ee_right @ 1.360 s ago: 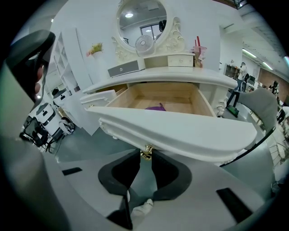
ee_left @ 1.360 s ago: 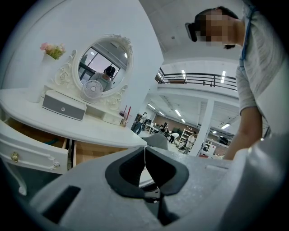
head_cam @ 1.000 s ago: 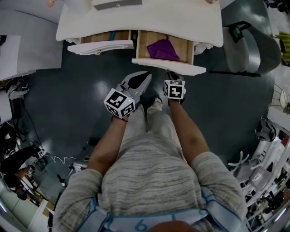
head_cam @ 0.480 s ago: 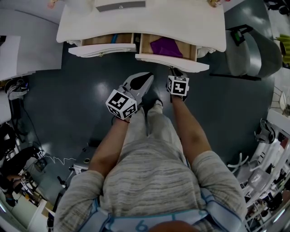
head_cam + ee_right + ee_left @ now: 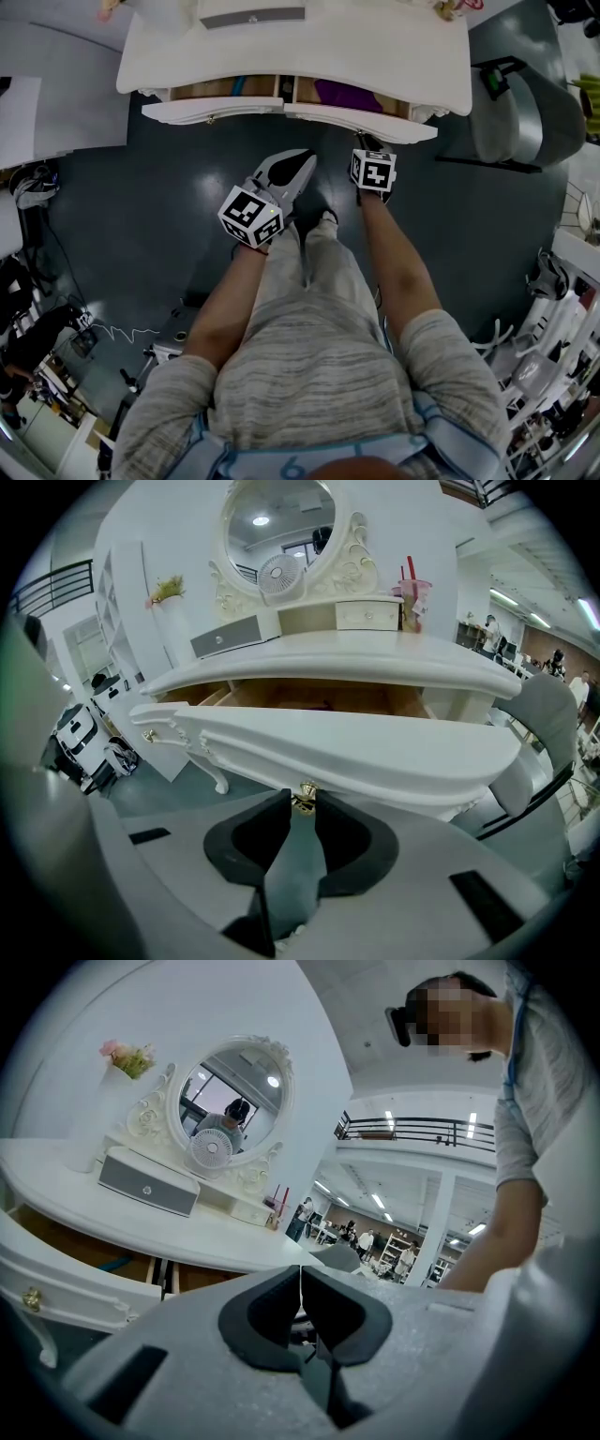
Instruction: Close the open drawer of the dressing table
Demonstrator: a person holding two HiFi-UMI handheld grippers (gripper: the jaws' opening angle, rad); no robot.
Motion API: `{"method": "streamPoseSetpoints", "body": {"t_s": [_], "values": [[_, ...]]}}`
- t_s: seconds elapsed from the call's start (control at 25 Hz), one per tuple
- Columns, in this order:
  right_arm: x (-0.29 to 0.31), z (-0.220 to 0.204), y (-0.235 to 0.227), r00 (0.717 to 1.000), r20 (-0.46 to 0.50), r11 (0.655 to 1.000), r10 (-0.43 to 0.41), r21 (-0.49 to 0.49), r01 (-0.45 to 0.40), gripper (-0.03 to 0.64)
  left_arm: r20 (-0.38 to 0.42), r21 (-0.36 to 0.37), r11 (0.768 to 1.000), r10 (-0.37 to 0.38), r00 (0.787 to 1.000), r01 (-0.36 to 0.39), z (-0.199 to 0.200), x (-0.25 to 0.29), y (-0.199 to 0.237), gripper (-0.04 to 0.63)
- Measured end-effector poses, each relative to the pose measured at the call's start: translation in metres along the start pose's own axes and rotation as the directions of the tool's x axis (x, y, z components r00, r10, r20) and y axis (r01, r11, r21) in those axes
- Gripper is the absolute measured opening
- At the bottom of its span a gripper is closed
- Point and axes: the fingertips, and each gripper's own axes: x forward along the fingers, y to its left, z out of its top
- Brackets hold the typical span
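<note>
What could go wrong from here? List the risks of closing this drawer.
1. The right gripper pinches the small gold knob only at its jaw tips, so it may slip off during the push.
2. The purple cloth in the right drawer could bunch up or catch.
3. The left drawer is also partly open and may be overlooked.

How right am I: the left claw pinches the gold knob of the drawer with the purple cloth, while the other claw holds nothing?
Wrong claw: the right claw pinches the gold knob of the drawer with the purple cloth, as the right gripper view shows; the left claw holds nothing.
</note>
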Motion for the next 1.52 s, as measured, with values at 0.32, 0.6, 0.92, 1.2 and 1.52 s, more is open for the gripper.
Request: {"method": "streamPoseSetpoints", "body": {"t_s": [0.32,0.6,0.92,1.2,1.52], "values": [[0.012,0.015,-0.007,1.0,0.02,0.999,-0.016,0.032,0.016,0.078,-0.005,-0.001,1.0,0.004,1.0,-0.004,0.0,0.001,0.01,0.015],[0.022,0.03,-0.013,0.999,0.031,0.999,-0.035,0.038,0.034,0.078,-0.004,-0.005,1.0,0.014,1.0,-0.014,0.0,-0.001,0.019,0.015],[0.032,0.045,-0.019,0.997,0.046,0.997,-0.058,0.059,0.055,0.078,0.0,-0.01,1.0,0.025,1.0,-0.025,0.001,-0.005,0.029,0.015],[0.043,0.059,-0.022,0.995,0.065,0.995,-0.07,0.076,0.066,0.078,-0.001,-0.014,0.999,0.044,0.999,-0.044,-0.001,-0.009,0.042,0.015],[0.051,0.072,-0.027,0.993,0.083,0.993,-0.085,0.094,0.077,0.078,-0.003,-0.022,0.999,0.049,0.999,-0.049,-0.001,-0.008,0.053,0.015]]}}
